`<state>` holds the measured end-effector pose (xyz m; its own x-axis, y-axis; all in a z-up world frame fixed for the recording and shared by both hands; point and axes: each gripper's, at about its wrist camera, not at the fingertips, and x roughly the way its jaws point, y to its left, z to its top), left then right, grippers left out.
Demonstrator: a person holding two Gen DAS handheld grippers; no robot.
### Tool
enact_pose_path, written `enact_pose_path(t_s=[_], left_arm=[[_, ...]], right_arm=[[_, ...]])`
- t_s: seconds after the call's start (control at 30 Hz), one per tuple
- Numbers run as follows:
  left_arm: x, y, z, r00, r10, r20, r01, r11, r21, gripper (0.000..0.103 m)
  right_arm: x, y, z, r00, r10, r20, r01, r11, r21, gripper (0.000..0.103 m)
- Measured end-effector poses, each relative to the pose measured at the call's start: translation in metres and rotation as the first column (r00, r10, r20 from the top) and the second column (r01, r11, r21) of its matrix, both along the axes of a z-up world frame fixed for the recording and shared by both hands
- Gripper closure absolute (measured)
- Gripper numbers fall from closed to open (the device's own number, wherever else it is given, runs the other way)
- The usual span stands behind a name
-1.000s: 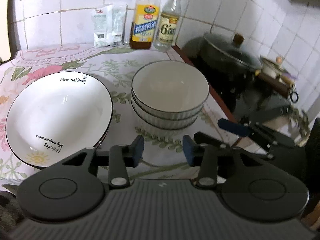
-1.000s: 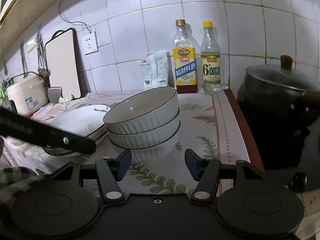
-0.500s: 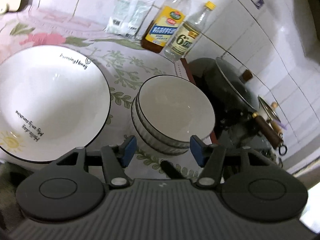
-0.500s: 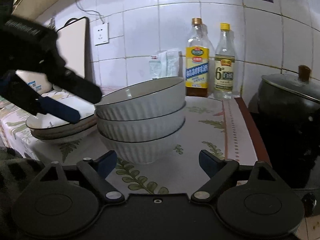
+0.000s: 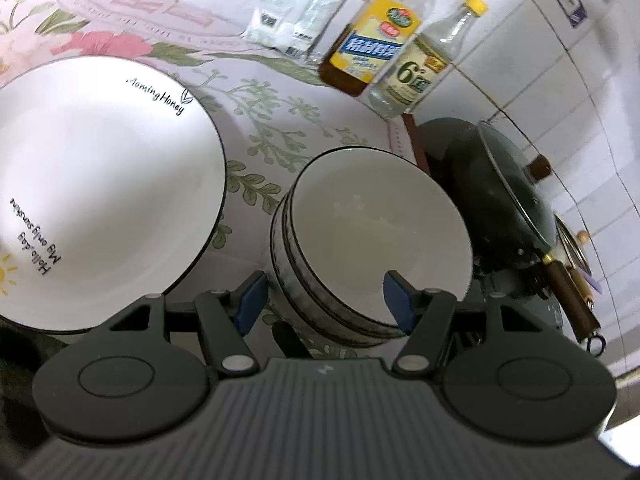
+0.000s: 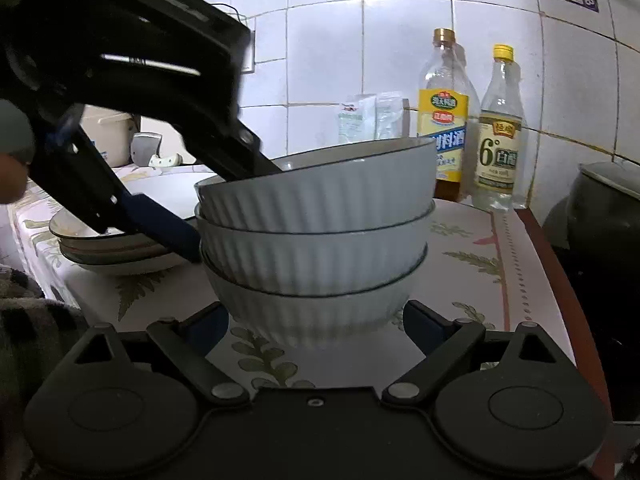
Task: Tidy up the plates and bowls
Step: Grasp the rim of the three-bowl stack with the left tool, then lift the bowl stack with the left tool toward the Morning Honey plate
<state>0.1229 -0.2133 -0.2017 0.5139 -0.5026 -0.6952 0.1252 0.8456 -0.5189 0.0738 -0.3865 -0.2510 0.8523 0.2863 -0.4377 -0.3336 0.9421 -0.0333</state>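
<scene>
A stack of three ribbed white bowls [image 5: 376, 236] [image 6: 316, 232] stands on the flowered cloth. My left gripper [image 5: 326, 300] is open and straddles the top bowl's near-left rim, one finger inside and one outside; the right wrist view shows it reaching down from the upper left. My right gripper [image 6: 316, 324] is open wide, its fingers on either side of the bottom bowl's base. A stack of white plates [image 5: 92, 184] with black lettering lies left of the bowls, also seen low in the right wrist view [image 6: 116, 246].
Two bottles [image 5: 400, 56] [image 6: 472, 128] and white packets [image 5: 296, 12] stand at the tiled wall. A dark lidded pot [image 5: 508, 200] [image 6: 604, 208] sits on the stove right of the bowls. A rice cooker [image 6: 106, 136] stands far left.
My left gripper has opened wider and come down over the top bowl's rim. My right gripper has opened wider and moved in close to the bottom bowl.
</scene>
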Motion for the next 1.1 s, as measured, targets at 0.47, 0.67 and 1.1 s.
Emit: enact_pose_path(t_s=[0.47,0.67,1.1], left_arm=[[0.014,-0.006,-0.013,0.996,0.066,-0.056,-0.063,0.997,0.054,0.060],[0.012,-0.008,-0.015,0.996,0.082,-0.041,-0.079,0.995,0.056,0.060],[0.012,-0.008,-0.011,0.999,0.028,-0.029,-0.025,0.996,0.080,0.063]], right_arm=[[0.016,-0.002,-0.014,0.999,0.030,0.017,-0.032,0.995,0.097,0.003],[0.014,0.001,-0.013,1.000,0.017,0.019,-0.019,0.995,0.098,0.003],[0.012,0.005,-0.014,0.998,-0.054,0.043,0.049,0.994,0.102,0.003]])
